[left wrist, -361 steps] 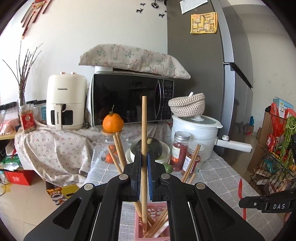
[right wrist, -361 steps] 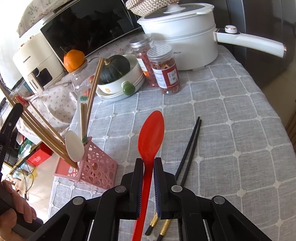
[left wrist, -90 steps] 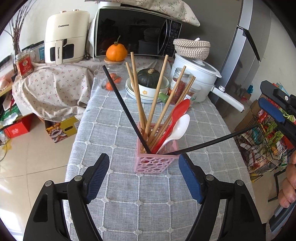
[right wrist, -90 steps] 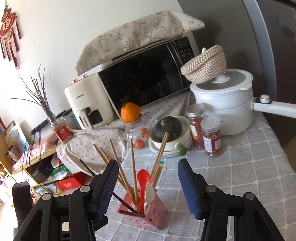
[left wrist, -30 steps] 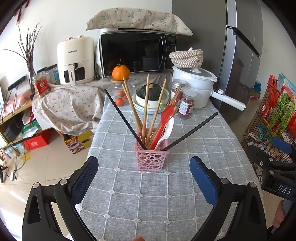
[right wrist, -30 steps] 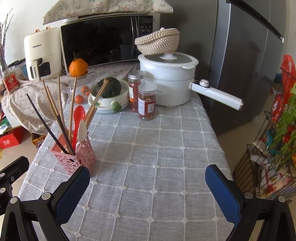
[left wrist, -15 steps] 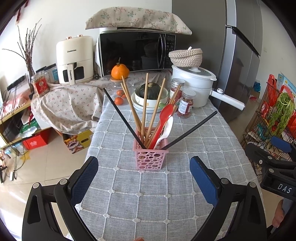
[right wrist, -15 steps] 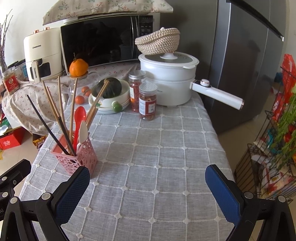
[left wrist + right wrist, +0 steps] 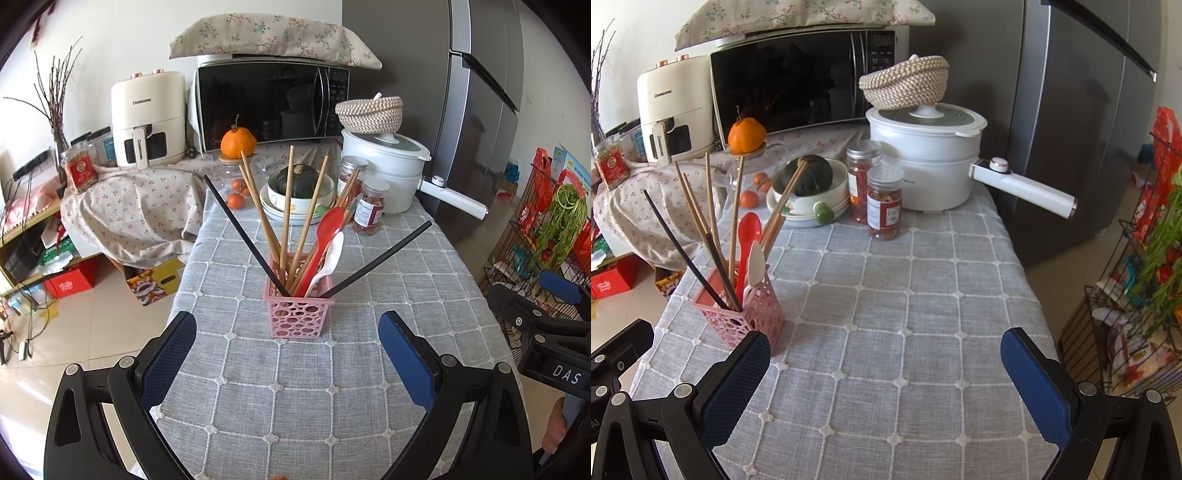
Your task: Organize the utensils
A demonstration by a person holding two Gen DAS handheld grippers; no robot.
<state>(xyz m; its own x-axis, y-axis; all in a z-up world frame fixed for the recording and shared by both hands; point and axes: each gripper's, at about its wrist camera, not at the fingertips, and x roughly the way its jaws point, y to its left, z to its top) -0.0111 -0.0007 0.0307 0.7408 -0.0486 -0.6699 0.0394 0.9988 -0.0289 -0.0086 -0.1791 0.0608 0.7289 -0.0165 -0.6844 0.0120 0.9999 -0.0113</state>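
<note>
Having pulled both grippers, left (image 9: 288, 354) and right (image 9: 884, 373), back spread and empty, I judge the sorting finished: chopsticks (image 9: 286, 206) and spoons (image 9: 327, 240) all stand in the pink basket (image 9: 301, 317).

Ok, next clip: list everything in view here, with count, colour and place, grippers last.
utensil holder: 1, pink, near middle of table
wooden chopsticks: several, tan, upright in holder
black chopsticks: 2, black, in holder, splayed to opposite sides
red spoon: 1, red, in holder
white spoon: 1, white, in holder beside red spoon
tablecloth: 1, grey checked, over table
jars: 2, clear with red contents, beside pot
pot: 1, white, back right
squash: 1, dark green, in white bowl
microwave: 1, black, behind table
air fryer: 1, cream, beside microwave
left gripper: 1, black with blue pads, open
right gripper: 1, same, open
</note>
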